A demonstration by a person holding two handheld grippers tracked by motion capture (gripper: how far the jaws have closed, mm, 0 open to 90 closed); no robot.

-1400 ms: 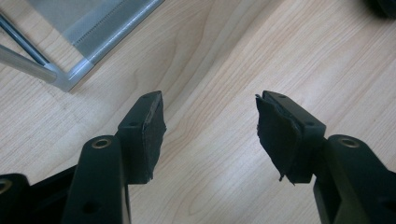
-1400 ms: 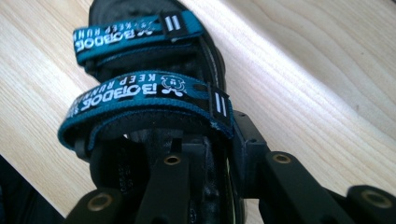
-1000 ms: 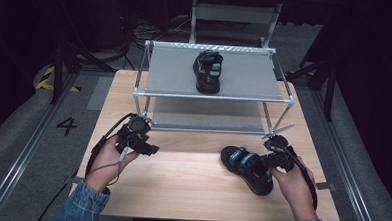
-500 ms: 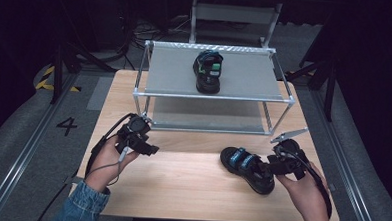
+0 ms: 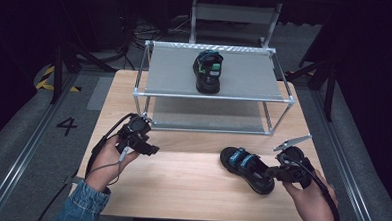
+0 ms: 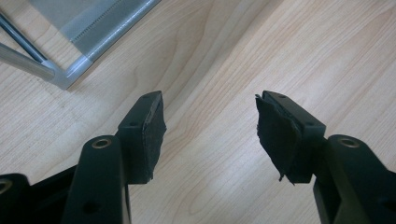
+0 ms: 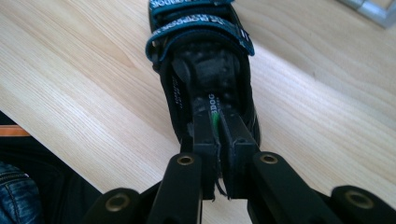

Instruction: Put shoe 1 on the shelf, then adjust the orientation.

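Wooden table; right claw level, just pinched onto sandal heel strap; left claw open, empty.

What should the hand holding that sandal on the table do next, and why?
Probably lift it. The right gripper has just closed on the heel strap of the sandal, which lies on the wooden table. Its mate already stands on the rack, so raising it toward that shelf seems the natural step.
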